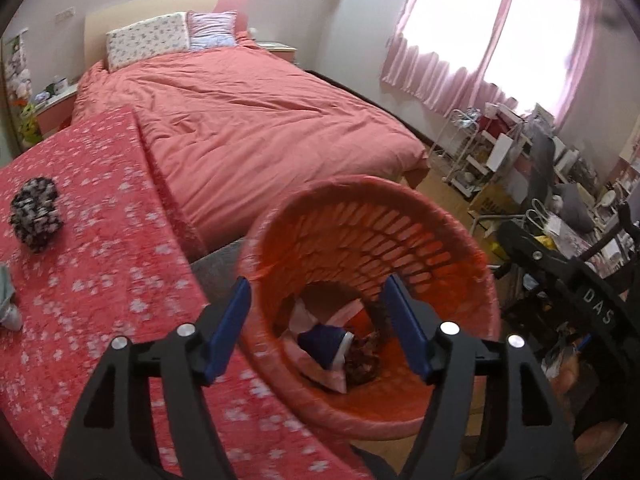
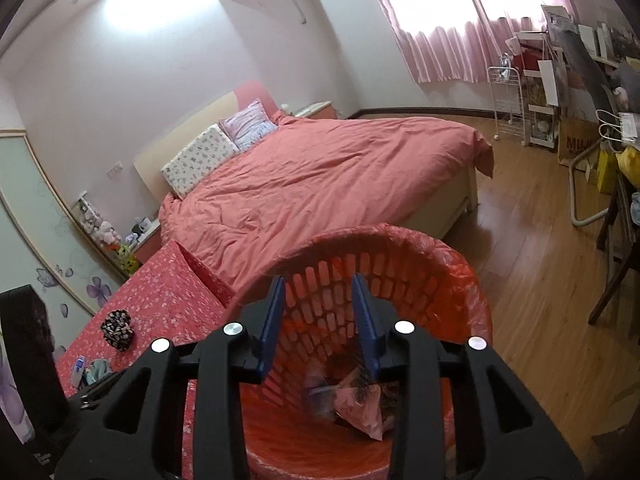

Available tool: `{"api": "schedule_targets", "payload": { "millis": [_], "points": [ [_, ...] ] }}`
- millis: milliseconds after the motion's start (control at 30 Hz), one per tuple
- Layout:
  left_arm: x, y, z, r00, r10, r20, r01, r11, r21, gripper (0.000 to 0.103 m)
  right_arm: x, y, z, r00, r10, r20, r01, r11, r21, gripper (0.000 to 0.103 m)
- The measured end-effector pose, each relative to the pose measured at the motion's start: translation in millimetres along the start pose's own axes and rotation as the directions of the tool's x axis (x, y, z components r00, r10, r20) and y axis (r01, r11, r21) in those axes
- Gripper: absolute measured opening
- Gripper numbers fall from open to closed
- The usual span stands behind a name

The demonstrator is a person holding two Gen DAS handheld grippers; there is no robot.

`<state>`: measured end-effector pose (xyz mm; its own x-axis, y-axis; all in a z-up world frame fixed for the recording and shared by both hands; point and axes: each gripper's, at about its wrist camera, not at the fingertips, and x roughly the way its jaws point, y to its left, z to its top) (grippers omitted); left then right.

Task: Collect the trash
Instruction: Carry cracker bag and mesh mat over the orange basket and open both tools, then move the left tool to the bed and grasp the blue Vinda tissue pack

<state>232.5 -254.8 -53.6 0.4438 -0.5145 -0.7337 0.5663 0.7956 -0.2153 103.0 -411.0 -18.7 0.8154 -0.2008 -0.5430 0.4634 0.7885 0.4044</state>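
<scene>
An orange slatted waste basket [image 1: 400, 216] lined with a red bag stands beside the red flowered table [image 1: 100, 240]. Inside lie a pink wrapper, a dark blue packet [image 1: 320, 340] and dark scraps. My left gripper [image 1: 320, 312] is open and empty above the basket's mouth. In the right wrist view the same basket [image 2: 460, 280] holds crumpled pink trash [image 2: 356, 404]; my right gripper [image 2: 318, 312] is open and empty over it. A black-and-white scrunchie [image 1: 36, 212] lies on the table; it also shows in the right wrist view [image 2: 117, 329].
A large bed with a pink duvet [image 1: 260, 120] lies beyond the table. A grey-green item [image 1: 6, 300] sits at the table's left edge. Cluttered shelves and a chair [image 1: 540, 184] stand right. Wooden floor [image 2: 540, 280] is to the basket's right.
</scene>
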Motion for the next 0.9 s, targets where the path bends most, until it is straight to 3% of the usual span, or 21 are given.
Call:
{"api": "schedule_targets", "payload": {
  "millis": [267, 467, 667, 900],
  "points": [
    [-22, 36, -13, 0.993, 0.117, 0.013, -0.116, 0.993, -0.012, 0.078, -13, 18, -1, 0.998, -0.051, 0.032, 0.053, 0.997, -0.054, 0.051],
    [-48, 62, -22, 0.981, 0.19, 0.031, -0.189, 0.981, -0.032, 0.078, -12, 30, -3, 0.999, -0.048, 0.02, 0.049, 0.995, -0.09, 0.052],
    [-75, 96, -31, 0.963, 0.266, 0.048, -0.263, 0.962, -0.071, 0.079, -12, 54, -12, 1.0, -0.026, -0.01, 0.024, 0.989, -0.148, 0.052],
    [-110, 156, -40, 0.933, 0.356, 0.052, -0.341, 0.921, -0.188, 0.079, -10, 92, -31, 0.998, 0.02, -0.054, -0.032, 0.972, -0.233, 0.053]
  ]
}}
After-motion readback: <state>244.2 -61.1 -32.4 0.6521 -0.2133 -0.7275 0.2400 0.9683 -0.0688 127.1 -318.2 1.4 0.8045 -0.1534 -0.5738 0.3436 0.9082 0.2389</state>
